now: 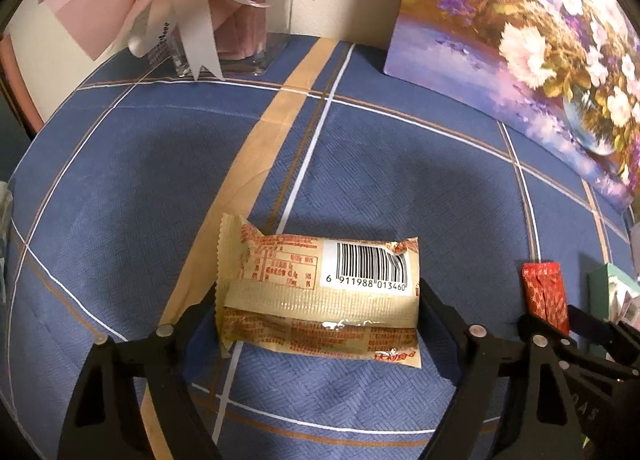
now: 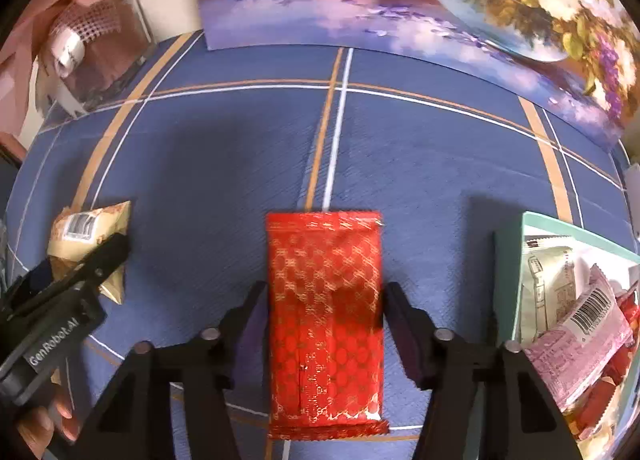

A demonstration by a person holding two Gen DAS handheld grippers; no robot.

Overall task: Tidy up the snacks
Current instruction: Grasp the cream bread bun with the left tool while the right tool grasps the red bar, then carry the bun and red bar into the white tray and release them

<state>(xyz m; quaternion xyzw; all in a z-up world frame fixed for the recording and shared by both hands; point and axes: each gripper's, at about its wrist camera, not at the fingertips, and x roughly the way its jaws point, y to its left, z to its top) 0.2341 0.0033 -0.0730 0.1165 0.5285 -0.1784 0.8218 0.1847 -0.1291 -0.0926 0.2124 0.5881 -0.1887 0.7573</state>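
A cream snack packet with a barcode (image 1: 320,296) lies crosswise between the fingers of my left gripper (image 1: 318,300), whose jaws touch its two ends. It also shows at the left of the right wrist view (image 2: 88,236). A red patterned snack packet (image 2: 325,320) lies lengthwise between the fingers of my right gripper (image 2: 325,300), whose jaws press its long sides. It also shows in the left wrist view (image 1: 545,294). A mint-green box (image 2: 508,272) at the right holds several snack packets.
A blue checked tablecloth (image 1: 360,164) covers the table. A flower painting (image 1: 520,40) leans at the back right. A clear vase with pink wrapping and white ribbons (image 1: 224,32) stands at the back left.
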